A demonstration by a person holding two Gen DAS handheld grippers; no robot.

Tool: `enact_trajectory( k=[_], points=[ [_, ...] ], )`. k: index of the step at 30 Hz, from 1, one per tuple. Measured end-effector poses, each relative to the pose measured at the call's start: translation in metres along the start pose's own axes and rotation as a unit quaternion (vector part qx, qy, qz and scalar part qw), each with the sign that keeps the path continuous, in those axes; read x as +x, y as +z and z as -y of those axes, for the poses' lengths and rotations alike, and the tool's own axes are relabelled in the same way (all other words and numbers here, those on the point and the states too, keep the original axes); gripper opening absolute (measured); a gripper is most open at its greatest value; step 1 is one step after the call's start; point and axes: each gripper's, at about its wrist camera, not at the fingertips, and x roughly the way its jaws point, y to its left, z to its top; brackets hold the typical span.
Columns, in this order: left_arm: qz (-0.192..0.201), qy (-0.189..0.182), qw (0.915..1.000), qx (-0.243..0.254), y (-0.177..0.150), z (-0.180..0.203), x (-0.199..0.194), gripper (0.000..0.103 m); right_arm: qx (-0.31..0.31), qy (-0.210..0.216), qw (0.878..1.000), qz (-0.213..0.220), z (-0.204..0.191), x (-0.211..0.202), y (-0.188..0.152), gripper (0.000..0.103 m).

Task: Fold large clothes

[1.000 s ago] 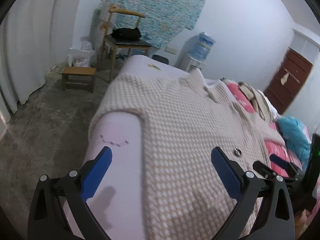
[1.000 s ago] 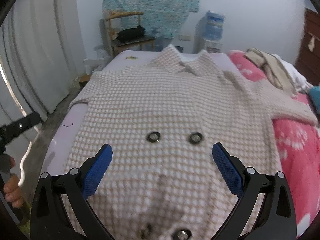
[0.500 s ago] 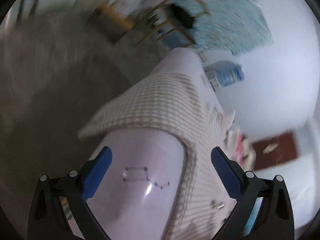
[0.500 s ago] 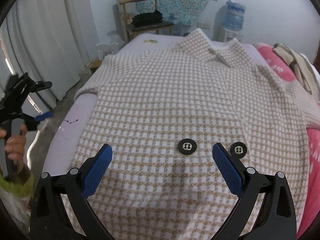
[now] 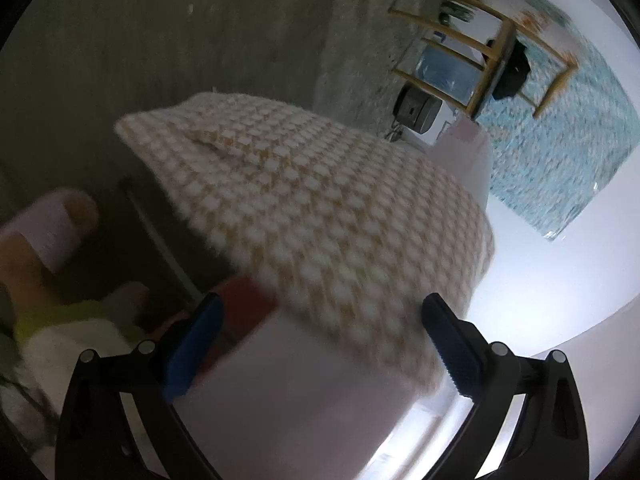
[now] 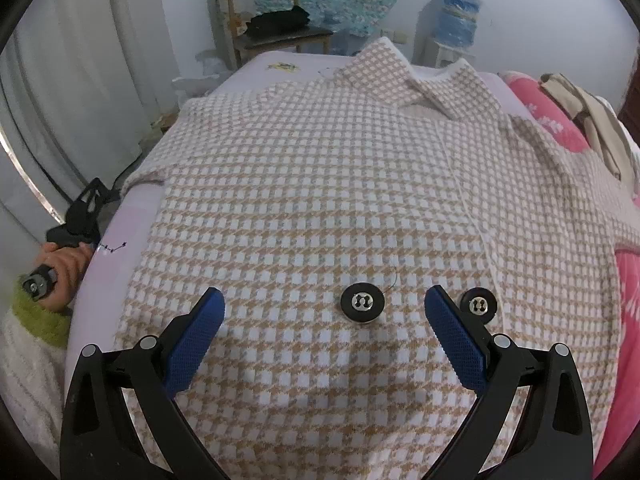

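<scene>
**Left gripper swings down to the hanging sleeve**

Since one second ago the left gripper has turned away from the top of the bed and now looks down along the bed's left side, while the right gripper has come lower and closer over the coat.

This checked beige-and-white coat lies flat, front up, on the bed, with the collar toward the far edge and the hem toward the near edge. Its two black buttons sit just in front of the right gripper. Its left sleeve falls over the left edge of the bed toward the floor; probably for this reason the left gripper points there, to catch the sleeve and bring it back onto the body of the coat.

Both grippers are wide, with nothing between the fingers. In the right wrist view, the person's hand holds the left tool low beside the left edge of the bed.

I judge the folding has not started: the coat is spread out, and the sleeve is the first part to be gathered.
</scene>
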Motion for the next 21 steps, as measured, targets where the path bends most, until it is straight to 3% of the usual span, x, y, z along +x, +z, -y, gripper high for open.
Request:
enact_trajectory(
  k=[4, 7, 9, 10, 12, 13, 15, 18, 19, 20, 21],
  points=[
    [-0.001, -0.014, 0.9999, -0.007, 0.02, 0.005, 0.011, 0.096, 0.003, -0.006, 1.0, -0.001, 0.001, 0.0, 0.001, 0.095],
    [0.018, -0.011, 0.9997, -0.014, 0.029, 0.0, 0.013, 0.077, 0.008, -0.01, 1.0, -0.002, 0.005, -0.001, 0.001, 0.095],
    [0.039, 0.001, 0.9992, -0.009, 0.034, 0.003, 0.006, 0.054, 0.011, -0.013, 1.0, 0.0, 0.01, -0.002, 0.001, 0.095],
    [0.049, 0.01, 0.9987, -0.002, 0.034, 0.005, 0.003, 0.049, 0.013, -0.015, 1.0, 0.002, 0.012, -0.002, 0.002, 0.095],
    [0.087, 0.043, 0.995, 0.024, 0.029, 0.017, -0.005, 0.027, 0.018, -0.017, 1.0, 0.005, 0.018, -0.003, 0.002, 0.095],
    [0.116, 0.069, 0.9893, 0.056, 0.024, 0.03, -0.015, 0.025, 0.02, -0.017, 1.0, 0.006, 0.019, -0.004, 0.002, 0.095],
    [0.166, 0.115, 0.9719, 0.121, 0.011, 0.058, -0.03, 0.019, 0.025, -0.017, 0.999, 0.01, 0.024, -0.007, 0.001, 0.095],
    [0.246, 0.161, 0.9273, 0.232, -0.03, 0.118, -0.051, 0.014, 0.034, -0.014, 0.999, 0.017, 0.031, -0.014, 0.0, 0.095],
    [0.277, 0.177, 0.8981, 0.293, -0.059, 0.148, -0.057, 0.014, 0.036, -0.014, 0.999, 0.021, 0.034, -0.016, -0.001, 0.095],
    [0.291, 0.185, 0.8787, 0.33, -0.078, 0.165, -0.058, 0.014, 0.038, -0.014, 0.999, 0.024, 0.037, -0.019, -0.003, 0.095],
    [0.306, 0.199, 0.8431, 0.395, -0.114, 0.192, -0.055, 0.014, 0.04, -0.014, 0.999, 0.026, 0.037, -0.021, -0.004, 0.095]
  ],
)
